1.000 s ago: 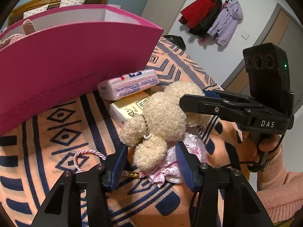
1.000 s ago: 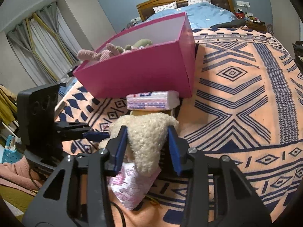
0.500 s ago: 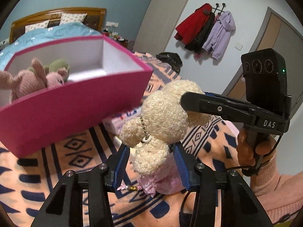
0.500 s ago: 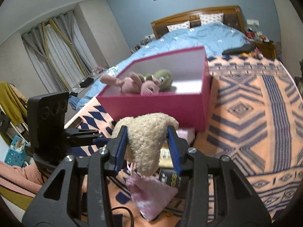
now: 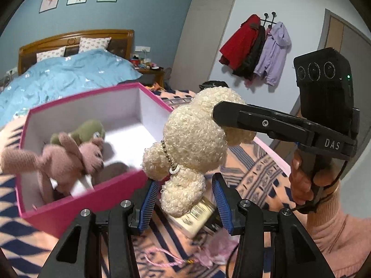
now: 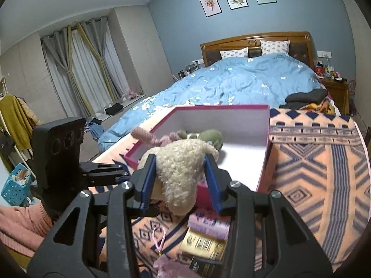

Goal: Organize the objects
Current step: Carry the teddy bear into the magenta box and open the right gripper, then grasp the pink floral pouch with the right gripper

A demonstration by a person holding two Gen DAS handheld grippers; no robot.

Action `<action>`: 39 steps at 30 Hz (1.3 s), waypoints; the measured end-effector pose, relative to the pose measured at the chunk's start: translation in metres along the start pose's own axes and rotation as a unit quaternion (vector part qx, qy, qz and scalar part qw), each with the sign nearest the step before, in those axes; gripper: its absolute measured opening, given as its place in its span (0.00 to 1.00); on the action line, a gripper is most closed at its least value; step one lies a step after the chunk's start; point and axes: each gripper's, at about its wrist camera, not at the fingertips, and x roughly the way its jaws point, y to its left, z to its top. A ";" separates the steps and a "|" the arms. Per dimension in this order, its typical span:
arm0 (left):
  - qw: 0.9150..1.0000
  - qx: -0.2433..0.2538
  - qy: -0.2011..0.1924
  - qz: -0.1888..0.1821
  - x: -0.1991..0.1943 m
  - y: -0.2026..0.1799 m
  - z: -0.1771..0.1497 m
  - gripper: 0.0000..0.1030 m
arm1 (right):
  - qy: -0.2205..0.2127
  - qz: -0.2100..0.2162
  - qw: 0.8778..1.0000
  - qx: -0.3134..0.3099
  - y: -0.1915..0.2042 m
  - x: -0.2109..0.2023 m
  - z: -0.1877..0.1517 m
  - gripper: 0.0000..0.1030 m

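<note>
A cream curly plush toy [image 5: 194,143] hangs in the air in front of an open pink box [image 5: 81,199]. My right gripper [image 6: 180,157] is shut on the toy's upper part [image 6: 180,173], and in the left wrist view this right gripper [image 5: 220,115] reaches in from the right. My left gripper [image 5: 185,178] stands open around the toy's lower limb, with gaps at both pads. From the right wrist it shows as the left gripper [image 6: 123,173] at the left. Inside the pink box [image 6: 220,107] lie a pink knitted rabbit [image 5: 69,157] and a green soft toy [image 5: 88,132].
On the orange patterned blanket [image 6: 313,173] below the toy lie a yellowish packet [image 6: 204,245], a tissue pack [image 6: 208,224] and a pink pouch [image 6: 164,264] with a cord. A hand [image 5: 299,180] in a pink sleeve holds the right gripper. A blue duvet lies behind the box.
Both grippers rose with the plush toy, so the inside of the pink box came into view. The pink pouch that hung under the toy now sits lower, by the blanket.
</note>
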 end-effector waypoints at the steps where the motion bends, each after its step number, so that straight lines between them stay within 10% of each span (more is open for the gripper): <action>1: 1.000 -0.002 0.002 -0.001 0.002 0.003 0.004 0.46 | -0.001 -0.002 1.000 -0.002 -0.001 0.003 0.004 0.43; 26: 0.992 -0.070 0.087 0.066 0.091 0.073 0.047 0.46 | 0.084 -0.051 0.995 0.033 -0.085 0.106 0.038 0.45; 32: 0.990 -0.081 0.086 0.080 0.092 0.078 0.040 0.49 | 0.111 -0.139 0.984 -0.014 -0.087 0.133 0.034 0.46; 39: 0.993 -0.066 0.060 0.077 0.077 0.071 0.032 0.57 | 0.094 -0.135 0.986 -0.022 -0.079 0.118 0.026 0.47</action>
